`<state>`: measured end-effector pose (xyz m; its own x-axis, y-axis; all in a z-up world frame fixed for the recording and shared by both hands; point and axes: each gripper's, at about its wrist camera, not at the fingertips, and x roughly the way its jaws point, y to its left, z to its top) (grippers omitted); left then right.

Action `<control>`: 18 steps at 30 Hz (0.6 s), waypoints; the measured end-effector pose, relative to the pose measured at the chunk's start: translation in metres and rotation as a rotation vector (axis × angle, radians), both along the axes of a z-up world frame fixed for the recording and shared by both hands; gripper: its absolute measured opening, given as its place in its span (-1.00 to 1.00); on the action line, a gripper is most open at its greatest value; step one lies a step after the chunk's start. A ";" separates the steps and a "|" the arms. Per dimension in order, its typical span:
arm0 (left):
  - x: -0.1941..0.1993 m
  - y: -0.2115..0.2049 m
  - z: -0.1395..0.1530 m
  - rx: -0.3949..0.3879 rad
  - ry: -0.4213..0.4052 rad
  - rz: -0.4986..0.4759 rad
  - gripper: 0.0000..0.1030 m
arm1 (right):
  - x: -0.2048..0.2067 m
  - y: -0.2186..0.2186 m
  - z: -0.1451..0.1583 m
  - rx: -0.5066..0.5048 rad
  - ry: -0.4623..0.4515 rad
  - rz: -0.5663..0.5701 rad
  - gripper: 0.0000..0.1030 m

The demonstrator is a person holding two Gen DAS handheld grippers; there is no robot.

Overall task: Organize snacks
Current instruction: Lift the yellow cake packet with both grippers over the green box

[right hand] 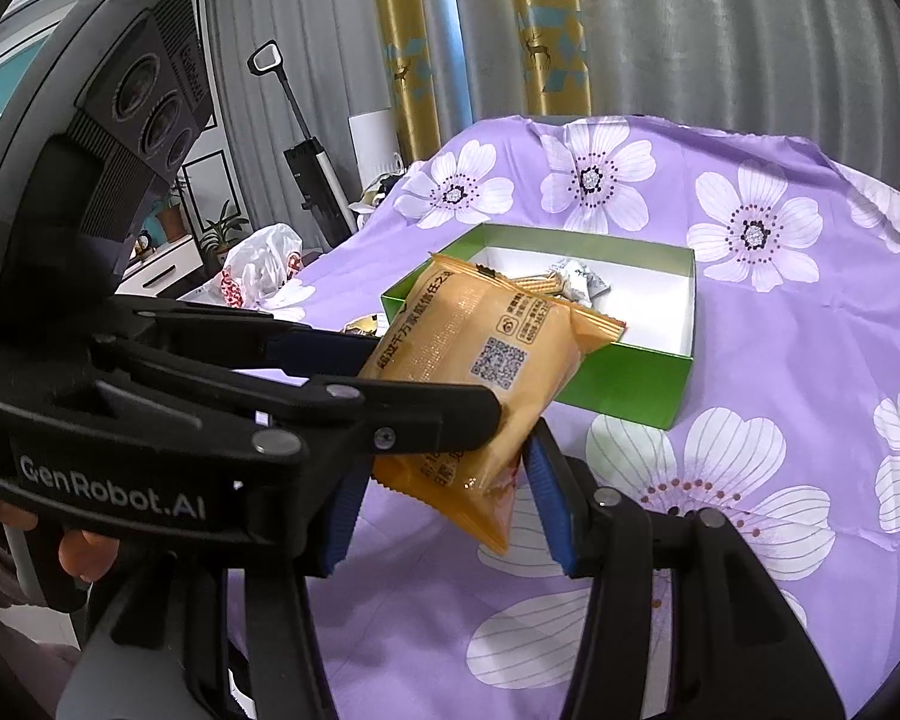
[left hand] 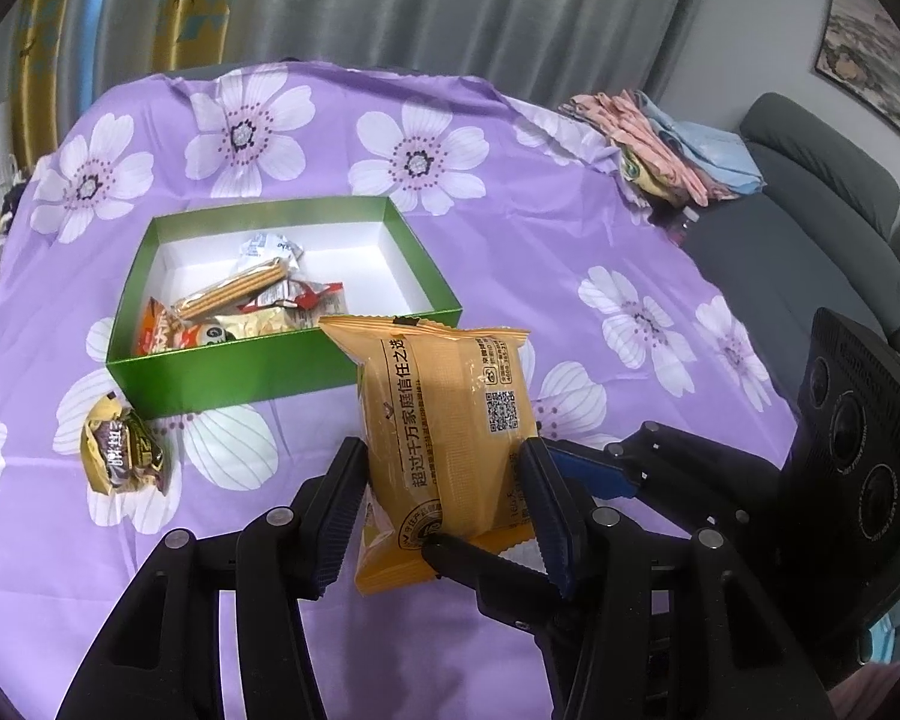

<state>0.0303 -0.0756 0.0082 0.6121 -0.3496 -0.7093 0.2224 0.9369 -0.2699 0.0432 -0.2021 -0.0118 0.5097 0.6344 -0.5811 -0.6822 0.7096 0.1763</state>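
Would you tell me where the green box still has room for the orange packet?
The green box is bare along its right end, white floor showing beside the right wall. Its left half is crowded with snacks. Both grippers hold the orange packet.

Your left black two-finger gripper with blue ribbed pads (left hand: 444,507) points downward, both pads pressed against the sides of the orange plastic snack packet (left hand: 450,444). Your right black gripper (right hand: 444,501) crosses it, also clamped on that packet. Your hand (right hand: 72,546) grips the left handle.
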 end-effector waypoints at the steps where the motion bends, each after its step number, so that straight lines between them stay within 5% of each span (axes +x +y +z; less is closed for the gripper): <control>1: -0.001 -0.001 0.001 0.004 -0.004 0.000 0.00 | -0.001 0.000 0.001 0.000 -0.002 0.000 0.00; 18: -0.006 -0.003 0.014 0.018 -0.057 -0.018 0.00 | -0.002 -0.004 0.012 -0.004 -0.048 -0.005 0.00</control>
<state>0.0240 -0.0781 0.0225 0.6454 -0.3481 -0.6800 0.2533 0.9373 -0.2394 0.0407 -0.2060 0.0006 0.5401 0.6296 -0.5585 -0.6866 0.7134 0.1402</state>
